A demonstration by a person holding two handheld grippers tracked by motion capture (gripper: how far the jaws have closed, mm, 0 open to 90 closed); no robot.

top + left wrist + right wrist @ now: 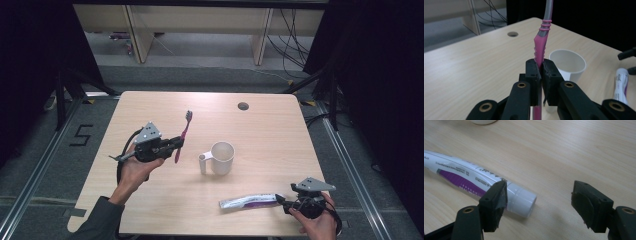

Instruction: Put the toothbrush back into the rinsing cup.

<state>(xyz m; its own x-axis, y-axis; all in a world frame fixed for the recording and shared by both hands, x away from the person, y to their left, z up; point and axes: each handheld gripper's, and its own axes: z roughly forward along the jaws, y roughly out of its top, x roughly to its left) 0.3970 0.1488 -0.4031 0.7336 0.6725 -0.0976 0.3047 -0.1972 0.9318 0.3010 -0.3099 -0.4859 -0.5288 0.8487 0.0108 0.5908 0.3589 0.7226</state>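
A pink toothbrush (183,134) with a grey neck is held off the table, bristle end pointing away from me; my left gripper (176,143) is shut on its handle. In the left gripper view the pads (533,68) pinch the pink handle (539,47). A white mug (222,158) stands mid-table, handle to the left. A white and purple toothpaste tube (247,201) lies near the front edge. My right gripper (281,201) is at its cap end. In the right gripper view the jaws of this gripper (541,195) stand open, and the white cap (522,202) lies by the left jaw.
The light wooden table (150,105) has a round cable hole (243,106) at the back right. Dark floor and black frame legs surround it. The mug (567,63) stands just right of the held toothbrush in the left gripper view.
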